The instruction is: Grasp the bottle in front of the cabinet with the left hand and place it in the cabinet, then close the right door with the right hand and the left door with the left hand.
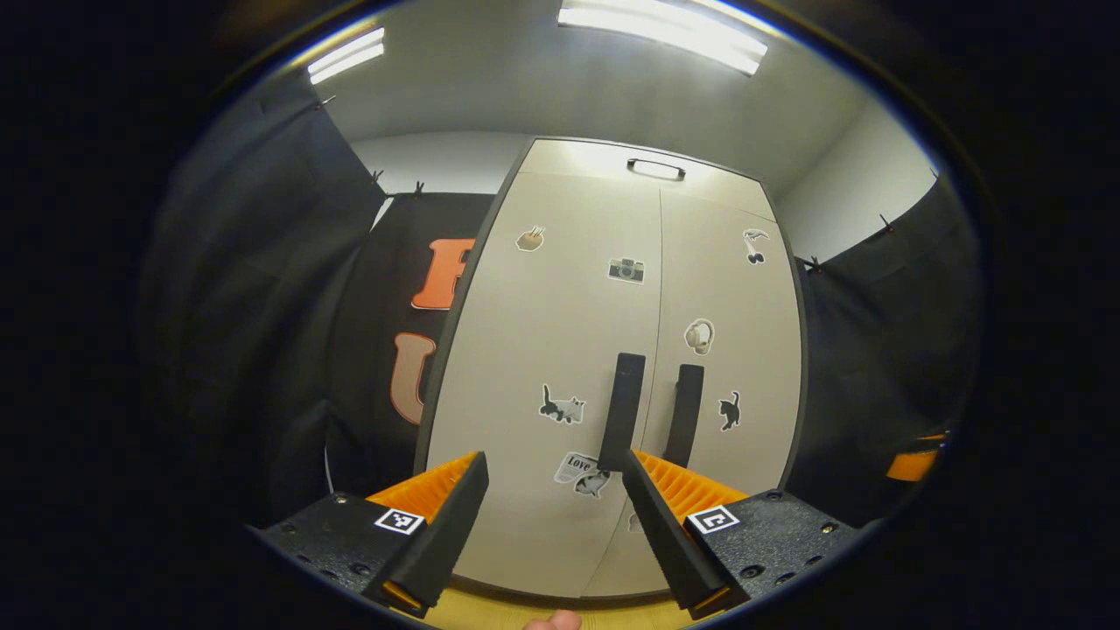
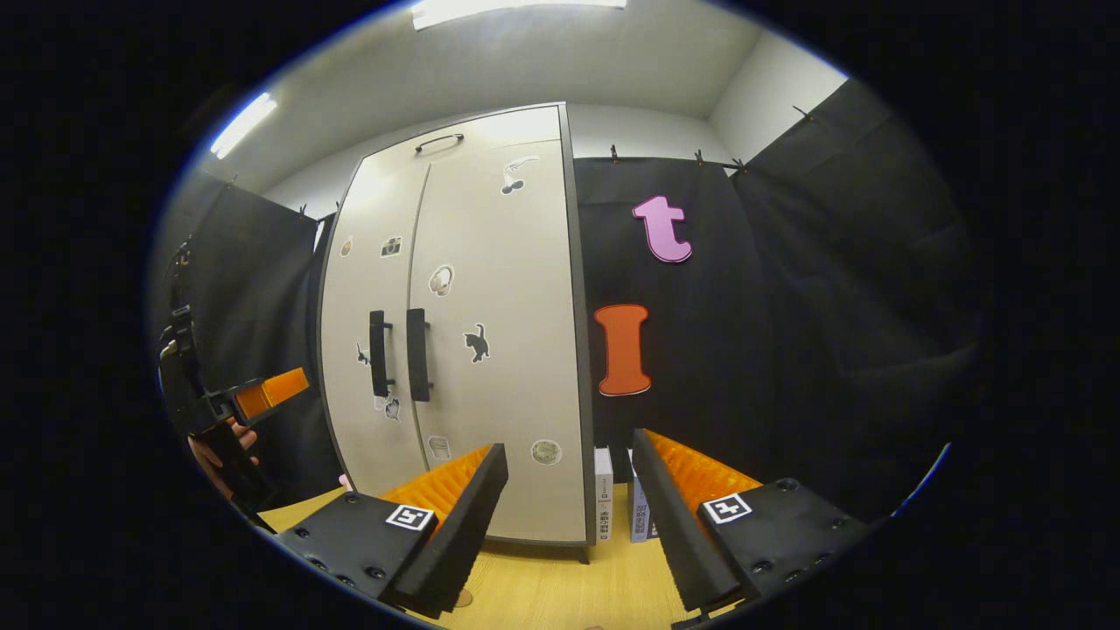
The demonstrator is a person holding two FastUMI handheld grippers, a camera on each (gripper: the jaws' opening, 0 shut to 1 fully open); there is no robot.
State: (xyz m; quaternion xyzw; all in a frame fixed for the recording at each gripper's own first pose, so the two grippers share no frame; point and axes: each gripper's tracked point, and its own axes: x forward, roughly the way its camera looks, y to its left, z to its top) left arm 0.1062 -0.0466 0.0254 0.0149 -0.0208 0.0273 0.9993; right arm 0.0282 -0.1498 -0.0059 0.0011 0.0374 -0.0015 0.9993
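Observation:
The pale cabinet (image 1: 560, 350) stands straight ahead with both doors shut, their two dark vertical handles (image 1: 624, 411) side by side at the middle seam. My left gripper (image 1: 553, 472) is open just in front of the left door with nothing between its fingers. In the right gripper view the cabinet (image 2: 490, 332) sits left of centre, doors shut, and my right gripper (image 2: 569, 455) is open and holds nothing, a little back from the cabinet's right corner. Farther left in that view, a hand holds the left gripper (image 2: 254, 398) near the left door.
Cabinet and grippers are over a yellow wooden tabletop (image 2: 560, 586). Two slim upright boxes (image 2: 604, 494) stand against the cabinet's right side. Black cloth walls close in on both sides and behind. An orange part of the other gripper (image 1: 914, 462) shows at the far right.

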